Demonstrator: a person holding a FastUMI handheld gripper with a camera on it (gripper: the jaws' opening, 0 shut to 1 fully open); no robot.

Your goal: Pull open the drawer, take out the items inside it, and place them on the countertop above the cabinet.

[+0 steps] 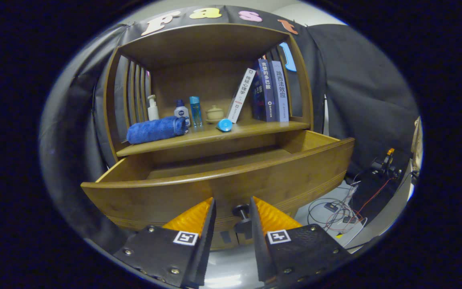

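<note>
The drawer (pixel 231 180) is pulled out from the cabinet (pixel 211 80); its inside is hidden behind its front. The gripper (pixel 233 206) has its fingers apart, with the knob (pixel 241 210) between them, untouched. On the countertop (pixel 215 136) lie a towel (pixel 157 129), bottles (pixel 183 110), a cup (pixel 215 113) and books (pixel 269 90).
</note>
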